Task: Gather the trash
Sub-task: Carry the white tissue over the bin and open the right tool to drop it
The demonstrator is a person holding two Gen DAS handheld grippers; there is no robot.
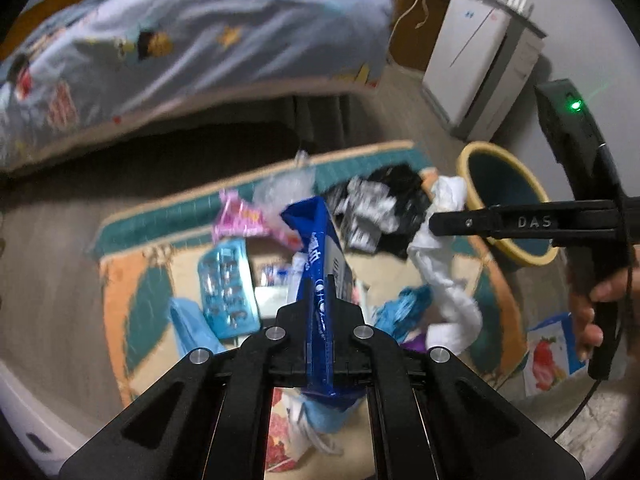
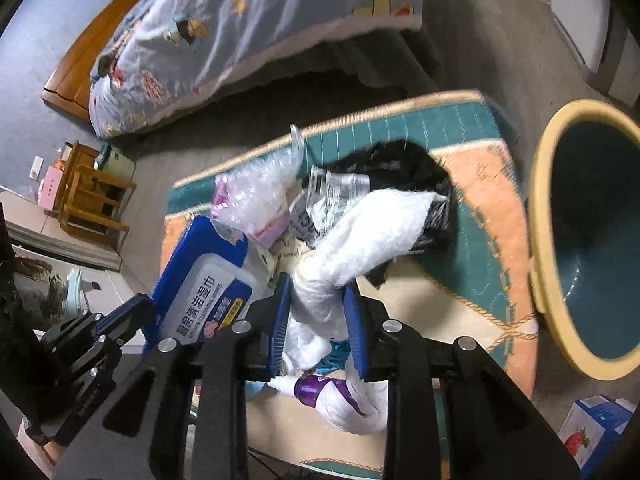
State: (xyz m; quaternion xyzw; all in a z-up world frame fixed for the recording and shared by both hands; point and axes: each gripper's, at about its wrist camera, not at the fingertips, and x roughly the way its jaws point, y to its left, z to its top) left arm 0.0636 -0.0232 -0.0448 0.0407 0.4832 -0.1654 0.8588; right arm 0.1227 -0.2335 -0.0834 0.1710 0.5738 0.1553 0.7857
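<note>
A patterned rug lay on the bedroom floor beside a bed, littered with wrappers; one teal bin stood at right. The left claw pinched a blue wet-wipe pack; the right claw squeezed white crumpled plastic. "DAS" marked a finger.

Your open room is the bin mouth at right of frame and the bare rug strip beside it, while the trash heap crowds centre and the bed blocks the upper left.
</note>
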